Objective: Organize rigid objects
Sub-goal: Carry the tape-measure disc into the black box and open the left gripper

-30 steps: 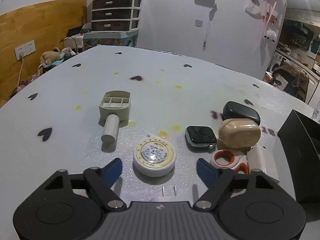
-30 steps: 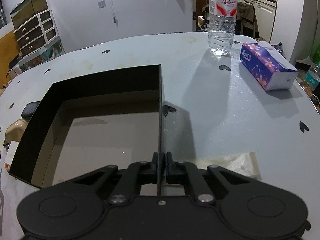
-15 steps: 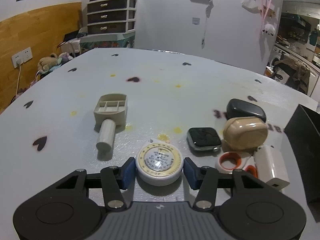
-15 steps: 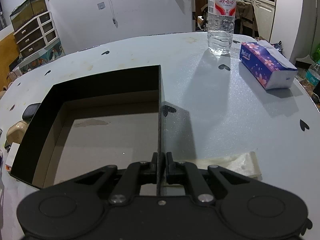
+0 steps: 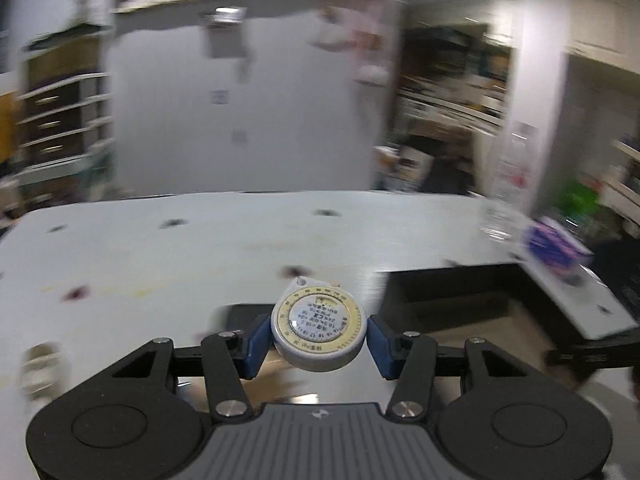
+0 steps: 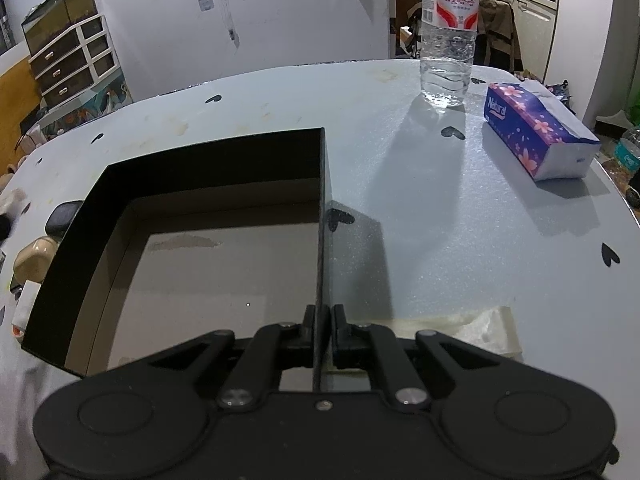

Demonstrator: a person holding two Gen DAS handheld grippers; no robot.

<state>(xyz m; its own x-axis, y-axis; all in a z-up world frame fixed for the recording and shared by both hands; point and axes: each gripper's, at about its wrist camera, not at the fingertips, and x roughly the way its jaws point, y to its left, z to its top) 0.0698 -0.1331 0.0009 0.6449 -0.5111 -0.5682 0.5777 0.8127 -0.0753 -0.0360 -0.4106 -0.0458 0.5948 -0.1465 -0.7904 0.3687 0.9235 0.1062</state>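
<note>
My left gripper (image 5: 318,338) is shut on a round white tape measure (image 5: 319,330) with a yellow dial and holds it in the air above the table, left of the black box (image 5: 452,284). The left wrist view is blurred by motion. My right gripper (image 6: 320,330) is shut on the right wall of the open black box (image 6: 322,216), whose brown floor is bare. A black case (image 6: 62,216), a beige case (image 6: 34,256) and a white block (image 6: 26,306) lie on the table left of the box.
A water bottle (image 6: 448,36) stands at the far right of the grey table (image 6: 460,240), with a purple tissue pack (image 6: 536,136) beside it. A crumpled plastic sheet (image 6: 472,328) lies just right of my right gripper. Drawers stand beyond the table's far left.
My left gripper closed on the tape measure, lifted it off the table and swung right towards the box. My right gripper kept still on the box wall.
</note>
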